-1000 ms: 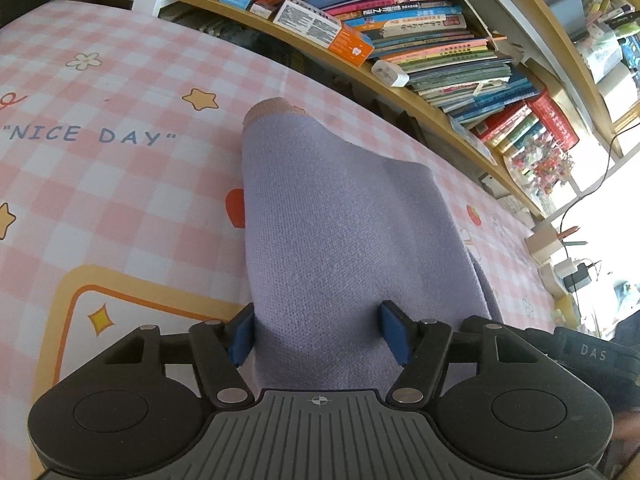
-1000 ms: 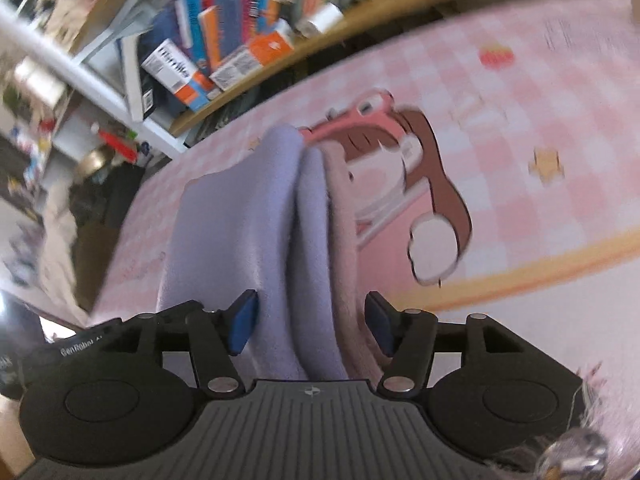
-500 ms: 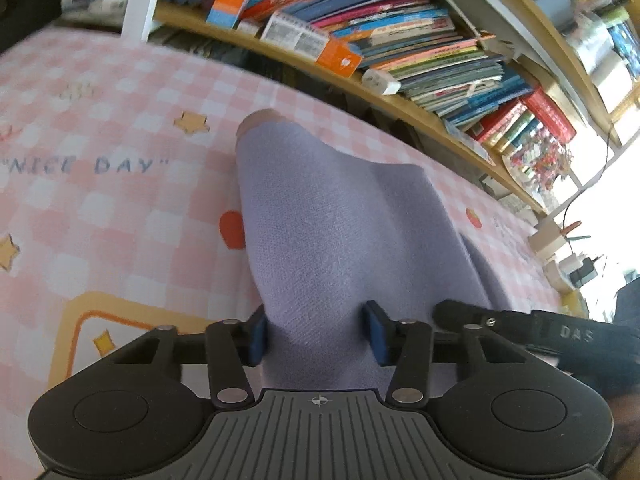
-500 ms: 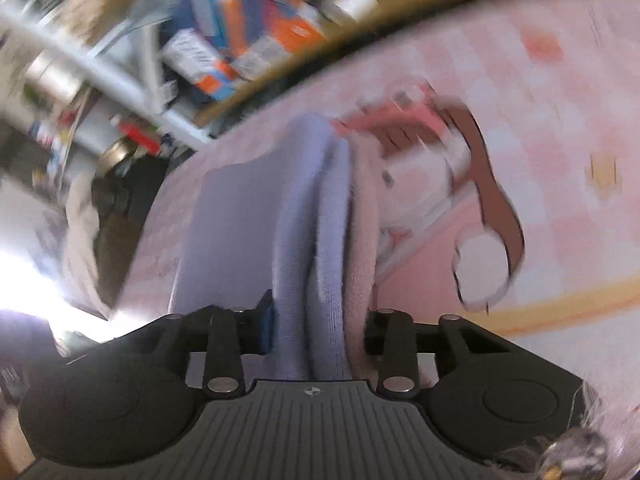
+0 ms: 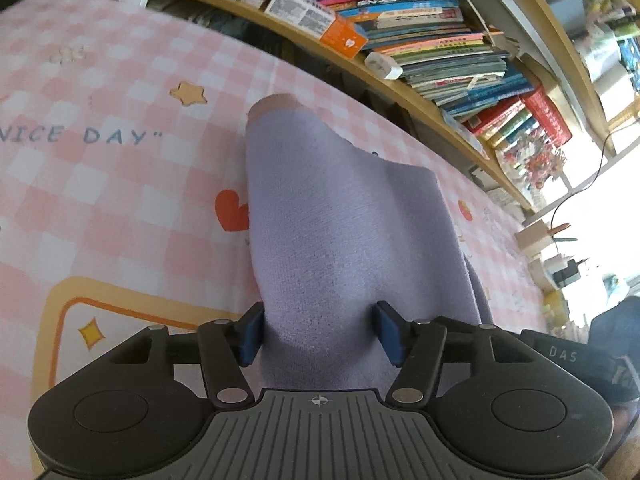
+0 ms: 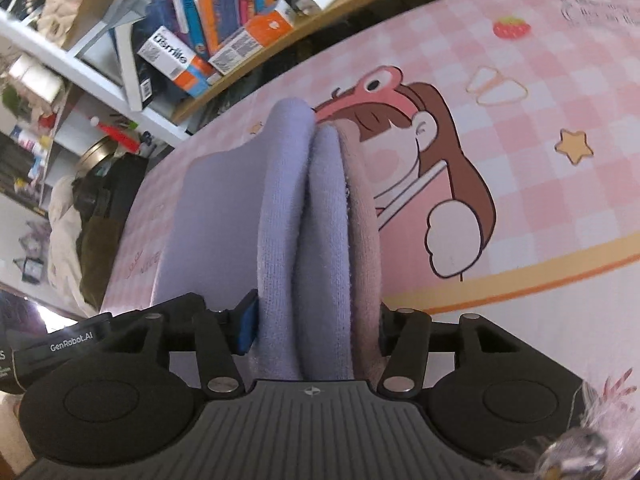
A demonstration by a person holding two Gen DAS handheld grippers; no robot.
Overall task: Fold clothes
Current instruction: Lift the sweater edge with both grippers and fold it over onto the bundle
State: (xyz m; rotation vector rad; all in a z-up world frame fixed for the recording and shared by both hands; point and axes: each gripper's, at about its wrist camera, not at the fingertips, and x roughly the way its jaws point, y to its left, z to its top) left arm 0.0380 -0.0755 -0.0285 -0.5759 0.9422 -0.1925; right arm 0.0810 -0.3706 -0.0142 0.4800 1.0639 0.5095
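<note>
A lavender knit garment [image 5: 344, 240] with a dusty-pink inner layer lies folded on the pink checked tablecloth [image 5: 100, 184]. My left gripper [image 5: 320, 334] is shut on its near edge, the cloth bunched between the blue pads [image 5: 251, 334]. My right gripper [image 6: 314, 326] is shut on the garment [image 6: 316, 216] at another edge, where several thick folds, lavender and pink, stand pressed between the pads [image 6: 246, 326]. The other gripper's body shows at the right in the left wrist view [image 5: 568, 356] and at the left in the right wrist view [image 6: 76, 346].
A wooden bookshelf [image 5: 420, 36] packed with books runs along the table's far edge. It also shows in the right wrist view [image 6: 240, 20]. The cloth carries a cartoon girl print [image 6: 432, 160] and the words "NICE DAY" [image 5: 80, 134]. Clutter sits beyond the table's right end [image 5: 560, 264].
Both grippers have closed from open onto the garment's edge. The garment has bunched up between the pads and both views have shifted slightly.
</note>
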